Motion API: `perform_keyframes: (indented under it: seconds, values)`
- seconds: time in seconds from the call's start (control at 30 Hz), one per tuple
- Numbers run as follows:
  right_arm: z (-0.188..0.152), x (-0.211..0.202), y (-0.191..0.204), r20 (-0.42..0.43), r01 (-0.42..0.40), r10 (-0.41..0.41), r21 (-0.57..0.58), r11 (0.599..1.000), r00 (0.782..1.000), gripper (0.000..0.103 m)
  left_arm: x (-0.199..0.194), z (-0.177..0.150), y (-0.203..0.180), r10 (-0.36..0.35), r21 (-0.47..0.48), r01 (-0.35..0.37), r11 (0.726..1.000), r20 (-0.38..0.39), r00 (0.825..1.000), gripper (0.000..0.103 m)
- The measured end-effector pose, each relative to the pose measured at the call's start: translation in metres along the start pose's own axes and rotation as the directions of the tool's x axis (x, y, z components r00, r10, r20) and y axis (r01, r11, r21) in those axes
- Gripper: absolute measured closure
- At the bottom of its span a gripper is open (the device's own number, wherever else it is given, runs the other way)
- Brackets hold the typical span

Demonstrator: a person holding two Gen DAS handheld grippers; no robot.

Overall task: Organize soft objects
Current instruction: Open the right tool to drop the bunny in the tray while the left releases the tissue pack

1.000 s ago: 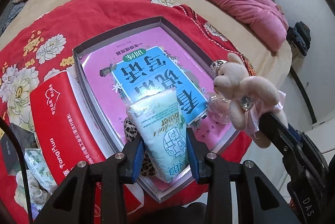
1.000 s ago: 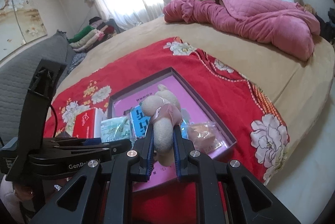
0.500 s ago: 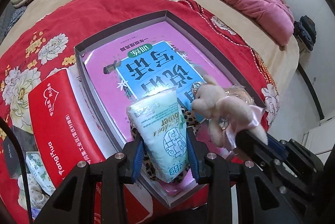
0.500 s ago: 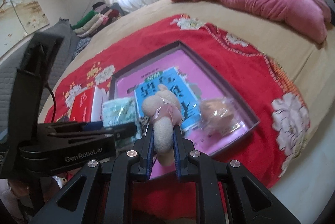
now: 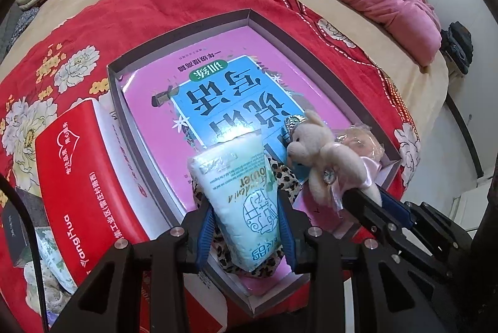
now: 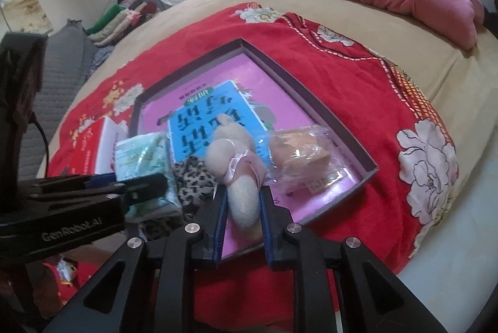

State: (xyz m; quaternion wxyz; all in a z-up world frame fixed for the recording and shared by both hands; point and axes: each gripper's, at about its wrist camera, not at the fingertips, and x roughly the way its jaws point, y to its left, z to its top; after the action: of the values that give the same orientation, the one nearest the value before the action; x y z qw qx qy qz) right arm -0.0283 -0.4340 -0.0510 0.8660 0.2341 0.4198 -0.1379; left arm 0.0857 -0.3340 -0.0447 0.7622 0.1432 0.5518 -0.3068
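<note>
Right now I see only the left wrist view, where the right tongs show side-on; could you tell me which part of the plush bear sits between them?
Observer: In the right wrist view the plush bear's lower body sits between the right tongs. The blue pads touch its sides, and the jaws are opening.
Operator: Thank you. The bear hides most of something shiny behind it; what is that, please?
Observer: It is a wrapped bun in a clear bag. It lies in the near right corner of the box, just to the bear's right.
</note>
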Motion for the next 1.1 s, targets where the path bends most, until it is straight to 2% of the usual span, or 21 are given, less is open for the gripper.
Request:
perform_keyframes:
  seconds: [0.13, 0.43, 0.87, 1.0, 1.1]
  values:
    - [0.000, -0.001, -0.001, -0.001, 0.013, -0.013, 0.001, 1.000, 1.000, 0.072, 0.000, 0.000, -0.001, 0.006, 0.001, -0.006, 1.000, 0.002, 1.000, 0.065]
    - [0.003, -0.014, -0.006, 0.029, -0.013, 0.012, 0.037, 0.999, 1.000, 0.070, 0.000, -0.001, -0.004, 0.003, 0.008, -0.003, 1.000, 0.000, 1.000, 0.064]
    - [0.007, -0.029, -0.005, 0.068, 0.015, -0.018, 0.047, 0.999, 0.998, 0.069, -0.003, -0.005, -0.004, 0.028, 0.024, -0.027, 0.999, -0.009, 1.000, 0.062]
    - [0.007, -0.031, -0.006, 0.074, 0.021, -0.025, 0.059, 0.998, 0.997, 0.061, -0.005, -0.006, -0.004, 0.040, 0.031, -0.040, 0.999, -0.005, 0.999, 0.060]
    - [0.007, -0.033, -0.008, 0.080, 0.029, -0.034, 0.066, 0.997, 0.996, 0.061, -0.007, -0.007, -0.003, 0.033, 0.030, -0.032, 0.999, -0.006, 0.999, 0.060]
